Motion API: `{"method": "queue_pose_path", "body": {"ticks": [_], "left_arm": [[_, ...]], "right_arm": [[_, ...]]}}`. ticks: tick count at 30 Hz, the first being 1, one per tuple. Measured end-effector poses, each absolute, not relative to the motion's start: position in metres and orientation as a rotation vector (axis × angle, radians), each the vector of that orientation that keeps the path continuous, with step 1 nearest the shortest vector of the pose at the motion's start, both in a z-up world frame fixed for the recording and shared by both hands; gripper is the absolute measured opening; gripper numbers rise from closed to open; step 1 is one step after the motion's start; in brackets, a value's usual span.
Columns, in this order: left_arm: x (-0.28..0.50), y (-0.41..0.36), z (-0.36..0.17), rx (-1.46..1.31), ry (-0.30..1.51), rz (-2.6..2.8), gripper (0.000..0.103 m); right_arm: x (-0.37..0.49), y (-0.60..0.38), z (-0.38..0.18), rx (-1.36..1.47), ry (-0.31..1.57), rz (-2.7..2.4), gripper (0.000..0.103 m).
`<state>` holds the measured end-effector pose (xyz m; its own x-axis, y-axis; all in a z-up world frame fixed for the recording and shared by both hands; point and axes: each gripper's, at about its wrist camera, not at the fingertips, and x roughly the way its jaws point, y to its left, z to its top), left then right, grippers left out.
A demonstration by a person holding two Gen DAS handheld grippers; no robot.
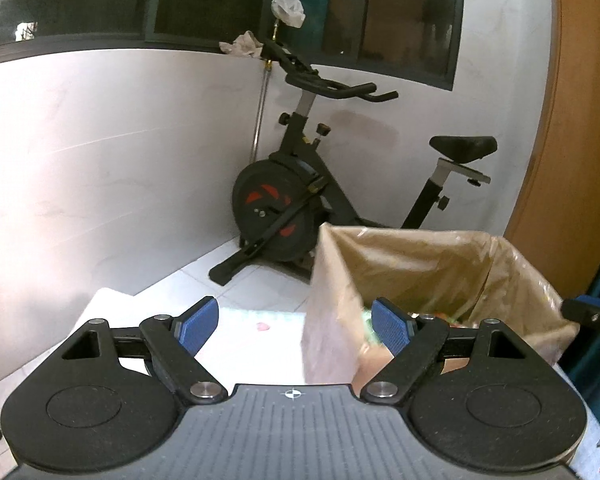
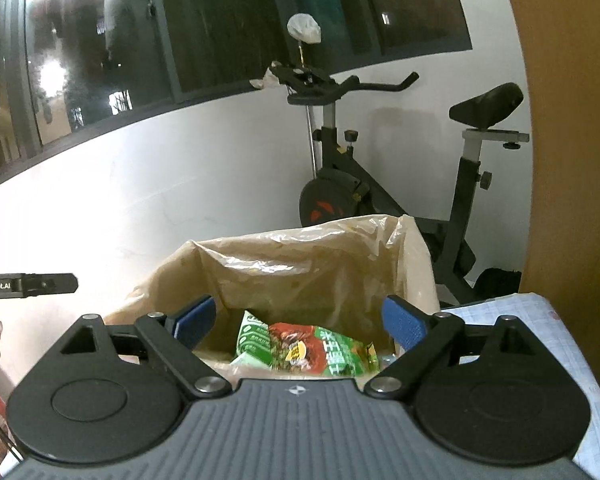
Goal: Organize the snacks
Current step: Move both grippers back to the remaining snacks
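1. Two tools are in view, each with its blue-padded fingers spread wide and nothing between them: the left tool (image 1: 295,322) and the right tool (image 2: 300,320).
2. The right tool hangs over the open top of a cardboard box (image 2: 416,264) lined with a clear plastic bag (image 2: 300,248).
3. A green and red snack packet (image 2: 312,350) lies flat at the bottom of the box, directly beyond the right tool's fingers.
4. In the left wrist view the box (image 1: 328,320) stands just ahead and to the right, its near corner between the tool's pads; the edge is blurred, and something green inside it is probably the same packet.
5. The box sits on a table (image 2: 540,320) covered by a pale gridded cloth.
6. The left tool's tip (image 2: 47,283) shows at the left edge of the right wrist view, beside the box.
7. An exercise bike (image 1: 300,200) stands in the corner behind, against a white wall under dark windows.
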<state>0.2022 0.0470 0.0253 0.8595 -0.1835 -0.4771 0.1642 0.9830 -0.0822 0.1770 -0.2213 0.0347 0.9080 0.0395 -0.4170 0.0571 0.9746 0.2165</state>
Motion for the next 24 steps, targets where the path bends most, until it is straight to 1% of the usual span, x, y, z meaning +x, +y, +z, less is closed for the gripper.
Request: {"method": "queue_pose_path", "body": {"ticks": [5,11,18,24], "left_arm": [[0.182,0.064,0.013,-0.042,0.515,-0.172,0.085],[0.177,0.076,-0.015,-0.071,0.563,-0.156,0.085],[0.178,0.076,-0.045,-0.126,0.612,-0.151,0.085],[0.176,0.08,-0.065,-0.135,0.648,-0.156,0.085]], "right_arm": [[0.146,-0.215,0.024,0.217,0.398,-0.024,0.093],[0.121,-0.207,-0.003,0.193,0.42,-0.044,0.093],[0.118,-0.196,-0.049,0.202,0.532,-0.059,0.093],[0.131,-0.183,-0.087,0.198,0.651,-0.06,0.093]]}}
